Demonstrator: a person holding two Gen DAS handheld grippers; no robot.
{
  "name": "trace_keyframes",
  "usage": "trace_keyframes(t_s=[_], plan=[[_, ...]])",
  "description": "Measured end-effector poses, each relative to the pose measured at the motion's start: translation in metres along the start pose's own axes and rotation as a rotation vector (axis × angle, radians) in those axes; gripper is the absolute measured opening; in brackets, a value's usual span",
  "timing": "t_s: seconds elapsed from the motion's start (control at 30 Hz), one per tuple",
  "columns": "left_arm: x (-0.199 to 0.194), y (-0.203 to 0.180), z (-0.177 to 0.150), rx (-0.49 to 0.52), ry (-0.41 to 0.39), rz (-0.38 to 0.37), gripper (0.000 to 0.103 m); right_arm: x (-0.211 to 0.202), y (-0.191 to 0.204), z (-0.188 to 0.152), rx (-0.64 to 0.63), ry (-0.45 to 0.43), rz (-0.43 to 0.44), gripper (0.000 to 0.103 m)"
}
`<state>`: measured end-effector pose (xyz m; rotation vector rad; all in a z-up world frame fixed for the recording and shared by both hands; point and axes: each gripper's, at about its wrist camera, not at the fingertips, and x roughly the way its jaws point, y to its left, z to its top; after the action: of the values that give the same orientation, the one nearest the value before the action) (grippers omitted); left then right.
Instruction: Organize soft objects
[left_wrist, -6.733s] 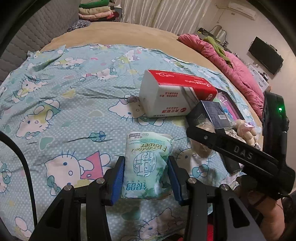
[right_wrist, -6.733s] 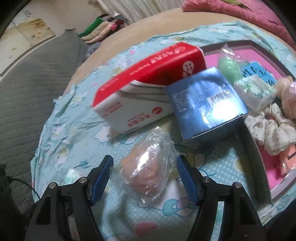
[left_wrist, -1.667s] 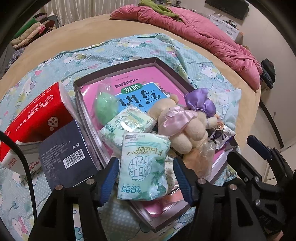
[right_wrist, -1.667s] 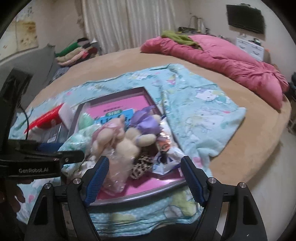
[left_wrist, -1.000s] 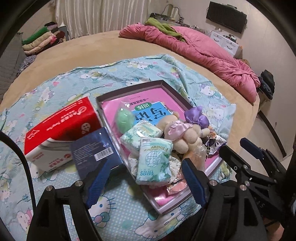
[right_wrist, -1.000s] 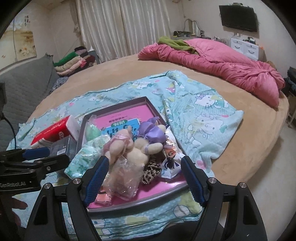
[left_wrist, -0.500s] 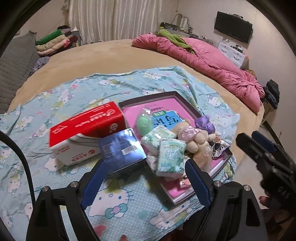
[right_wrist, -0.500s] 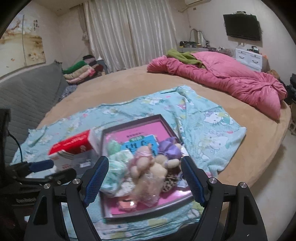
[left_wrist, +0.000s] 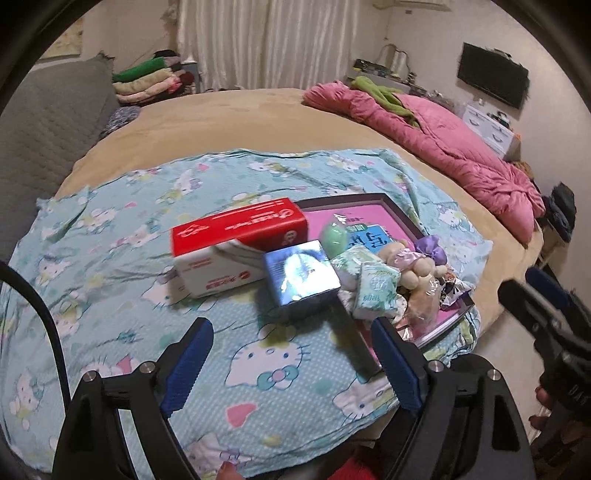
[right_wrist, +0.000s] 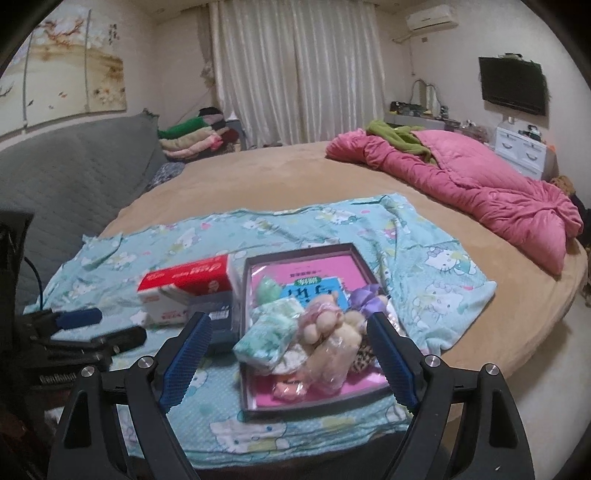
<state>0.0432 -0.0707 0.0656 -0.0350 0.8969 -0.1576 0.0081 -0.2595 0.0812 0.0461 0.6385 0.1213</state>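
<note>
Right wrist: tray (right_wrist: 255, 408) w/ tissue packs (right_wrist: 264, 338), plush bear (right_wrist: 325, 326), green ball (right_wrist: 269, 290).

The dark shallow tray with pink lining (right_wrist: 300, 261) has its near floor buried under piled soft goods. The blue printed card (right_wrist: 314, 291) in it is part covered, its lettering unreadable. The leopard-print item (right_wrist: 364, 356) is mostly concealed behind the cream plush bear (right_wrist: 334, 332). The glossy dark blue box (left_wrist: 301, 275) is washed out by glare in the left view. The right claw (left_wrist: 537, 291) is blurred and cropped there.
</note>
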Motion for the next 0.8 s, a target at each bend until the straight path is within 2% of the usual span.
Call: trace_keyframes(t_s=[0.17, 0.37, 0.6, 0.8], plan=[[-0.014, 0.004, -0.016, -0.028, -0.023, 0.027, 0.087, -0.002, 0.009, -0.014, -0.025, 0.029, 0.007, 0.087], [-0.015, 0.002, -0.034, -0.028, -0.004, 0.031, 0.087, 0.004, 0.014, -0.028, -0.025, 0.071, 0.012, 0.087], [-0.004, 0.000, -0.048, -0.052, 0.030, 0.043, 0.087, 0.004, 0.016, -0.035, -0.022, 0.045, -0.002, 0.087], [0.004, -0.005, -0.054, -0.045, 0.039, 0.056, 0.087, 0.011, 0.016, -0.041, -0.017, 0.067, -0.003, 0.087]])
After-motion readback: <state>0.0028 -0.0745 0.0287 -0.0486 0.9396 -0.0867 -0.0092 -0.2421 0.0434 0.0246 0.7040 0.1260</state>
